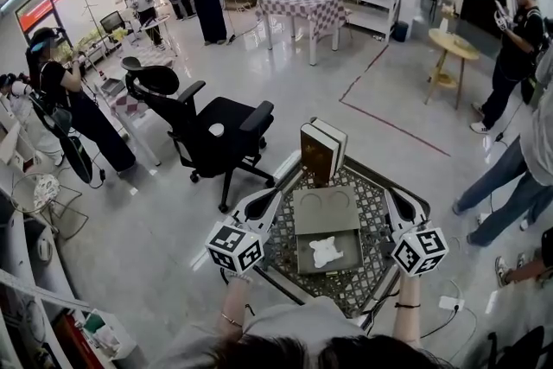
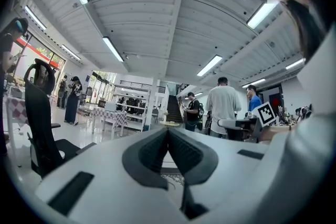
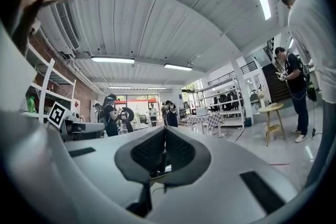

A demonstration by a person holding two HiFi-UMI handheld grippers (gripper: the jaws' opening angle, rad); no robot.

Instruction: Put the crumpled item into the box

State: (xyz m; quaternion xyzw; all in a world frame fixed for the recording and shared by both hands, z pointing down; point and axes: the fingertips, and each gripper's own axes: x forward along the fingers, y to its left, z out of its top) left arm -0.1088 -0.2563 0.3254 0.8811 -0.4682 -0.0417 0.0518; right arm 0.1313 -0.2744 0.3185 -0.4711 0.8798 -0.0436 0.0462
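Note:
The crumpled white item (image 1: 327, 251) lies inside the open grey box (image 1: 303, 265), whose flat lid (image 1: 326, 207) rests just beyond it on the table. My left gripper (image 1: 263, 201) is held left of the box, jaws shut and empty, pointing away from me. My right gripper (image 1: 396, 205) is held right of the box in the same way. In the left gripper view the left gripper (image 2: 168, 131) points up at the room with its pads pressed together. In the right gripper view the right gripper (image 3: 164, 130) is likewise shut on nothing. Neither gripper touches the box.
The box sits on a table with a patterned cloth (image 1: 373, 190). Two dark book-like cases (image 1: 322, 151) stand upright at its far edge. A black office chair (image 1: 216, 130) stands beyond on the left. People stand around the room, one close at the right (image 1: 510, 177).

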